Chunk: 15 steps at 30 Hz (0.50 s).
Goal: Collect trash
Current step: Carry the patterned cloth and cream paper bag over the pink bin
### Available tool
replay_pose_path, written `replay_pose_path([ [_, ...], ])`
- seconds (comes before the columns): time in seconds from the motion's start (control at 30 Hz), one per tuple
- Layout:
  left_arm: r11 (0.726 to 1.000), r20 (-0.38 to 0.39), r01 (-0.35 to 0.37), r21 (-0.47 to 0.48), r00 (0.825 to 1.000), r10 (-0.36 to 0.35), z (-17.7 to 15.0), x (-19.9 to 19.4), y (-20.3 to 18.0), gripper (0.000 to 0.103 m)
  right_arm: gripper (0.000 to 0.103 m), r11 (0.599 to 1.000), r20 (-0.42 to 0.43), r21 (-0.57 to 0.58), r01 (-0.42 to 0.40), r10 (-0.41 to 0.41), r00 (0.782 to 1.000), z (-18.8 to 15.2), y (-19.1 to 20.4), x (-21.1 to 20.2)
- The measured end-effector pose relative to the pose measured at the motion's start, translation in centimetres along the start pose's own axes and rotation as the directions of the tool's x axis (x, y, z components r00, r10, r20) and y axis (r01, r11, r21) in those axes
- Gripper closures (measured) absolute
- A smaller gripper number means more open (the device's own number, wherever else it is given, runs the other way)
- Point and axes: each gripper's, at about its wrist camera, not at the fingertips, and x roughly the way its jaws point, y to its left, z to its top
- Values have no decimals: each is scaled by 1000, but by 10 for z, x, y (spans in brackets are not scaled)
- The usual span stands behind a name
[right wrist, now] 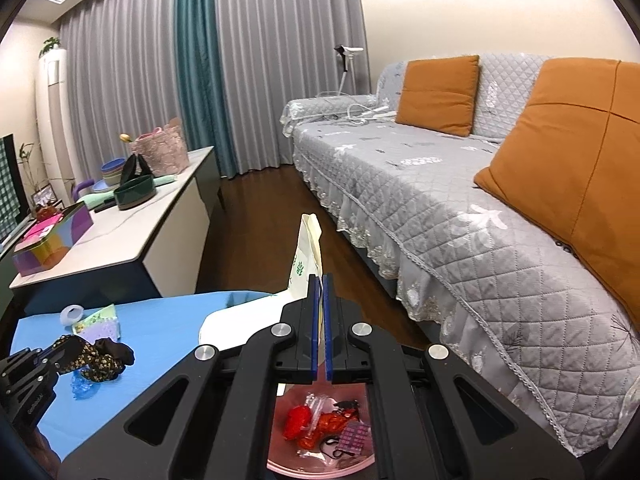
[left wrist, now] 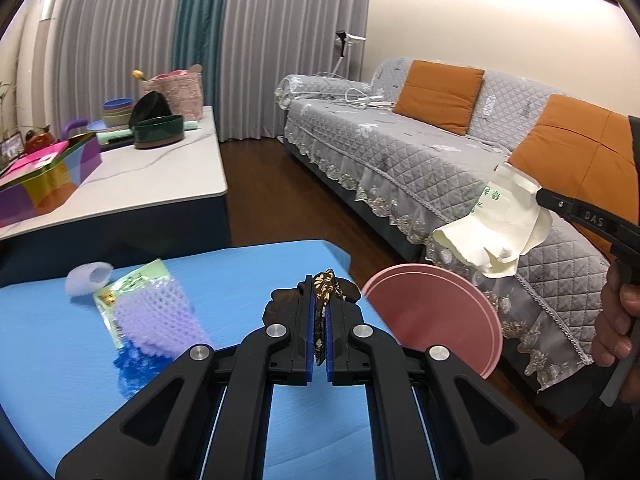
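Note:
My left gripper is shut on a black and gold patterned fabric scrap above the blue table. In the right wrist view that left gripper holds the scrap at the left. My right gripper is shut on a cream paper wrapper with green print, and hangs over the pink bin, which holds red wrappers. The left wrist view shows the right gripper with the wrapper above the bin.
On the blue table lie a purple foam net with a green label, a pale foam ring and a crumpled blue plastic piece. A grey quilted sofa runs along the right. A white cabinet with bowls stands at the left.

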Motion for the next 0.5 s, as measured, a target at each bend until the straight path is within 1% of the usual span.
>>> replay_pose_path([
  [0.37, 995, -17, 99, 20, 995, -99, 11, 29, -36, 99, 101, 998, -27, 18, 62, -61, 998, -5, -26, 14],
  [0.5, 989, -24, 138, 47, 990, -137, 14, 43, -55, 99, 101, 997, -35, 29, 76, -75, 997, -4, -33, 21],
])
